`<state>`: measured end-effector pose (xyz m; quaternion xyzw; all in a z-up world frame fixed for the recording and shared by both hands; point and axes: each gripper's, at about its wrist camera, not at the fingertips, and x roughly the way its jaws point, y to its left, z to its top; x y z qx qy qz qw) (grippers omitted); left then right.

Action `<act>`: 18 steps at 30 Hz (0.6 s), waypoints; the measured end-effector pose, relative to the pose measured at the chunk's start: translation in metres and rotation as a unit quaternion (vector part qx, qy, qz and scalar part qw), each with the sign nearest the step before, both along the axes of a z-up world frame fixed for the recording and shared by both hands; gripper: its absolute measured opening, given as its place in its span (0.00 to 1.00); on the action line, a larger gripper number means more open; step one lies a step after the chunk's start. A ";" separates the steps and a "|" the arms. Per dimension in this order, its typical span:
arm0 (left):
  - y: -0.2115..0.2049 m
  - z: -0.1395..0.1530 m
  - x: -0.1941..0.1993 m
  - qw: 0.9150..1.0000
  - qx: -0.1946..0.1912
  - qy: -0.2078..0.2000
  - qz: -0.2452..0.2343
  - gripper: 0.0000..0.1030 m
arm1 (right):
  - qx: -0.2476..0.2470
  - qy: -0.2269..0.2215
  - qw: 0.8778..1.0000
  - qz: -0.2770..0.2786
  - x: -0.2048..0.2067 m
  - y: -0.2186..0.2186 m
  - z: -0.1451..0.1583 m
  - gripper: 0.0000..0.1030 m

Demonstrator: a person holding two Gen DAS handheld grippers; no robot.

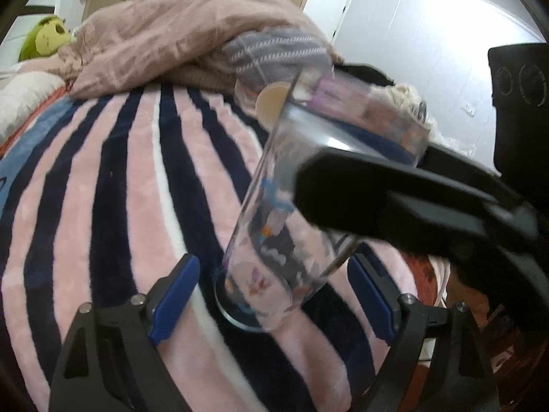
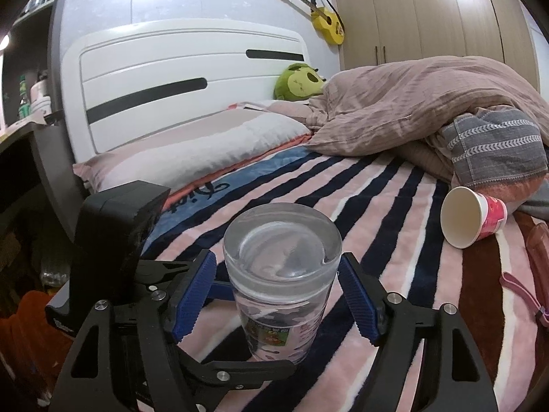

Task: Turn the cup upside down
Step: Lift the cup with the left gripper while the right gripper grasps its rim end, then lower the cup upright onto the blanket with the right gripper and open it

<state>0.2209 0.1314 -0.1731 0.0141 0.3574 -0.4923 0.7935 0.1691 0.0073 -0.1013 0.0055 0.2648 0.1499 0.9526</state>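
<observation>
Left wrist view: one clear glass cup (image 1: 284,226) on the striped blanket (image 1: 113,185), leaning, between the left gripper (image 1: 272,295) fingers, which stand apart, not touching it. The right gripper (image 1: 394,192) reaches across from the right.

Right wrist view: that one cup (image 2: 283,274), thick base up, between spread blue fingers (image 2: 357,302); one paper cup (image 2: 471,216) lies sideways, well apart.
</observation>
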 end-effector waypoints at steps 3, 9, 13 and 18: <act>-0.001 0.006 0.002 1.000 -0.013 -0.008 -0.007 0.63 | -0.025 -0.008 1.000 -0.003 0.000 0.005 0.004 0.52; -0.006 0.007 0.005 1.000 -0.024 -0.020 -0.003 0.62 | -0.074 -0.031 0.997 -0.002 -0.004 0.016 0.008 0.52; -0.007 0.004 0.005 1.000 -0.018 -0.015 -0.005 0.63 | -0.074 -0.029 0.997 -0.003 -0.004 0.016 0.002 0.53; -0.006 0.004 0.007 1.000 -0.012 -0.006 0.000 0.82 | -0.080 -0.024 0.996 -0.013 -0.002 0.015 0.004 0.60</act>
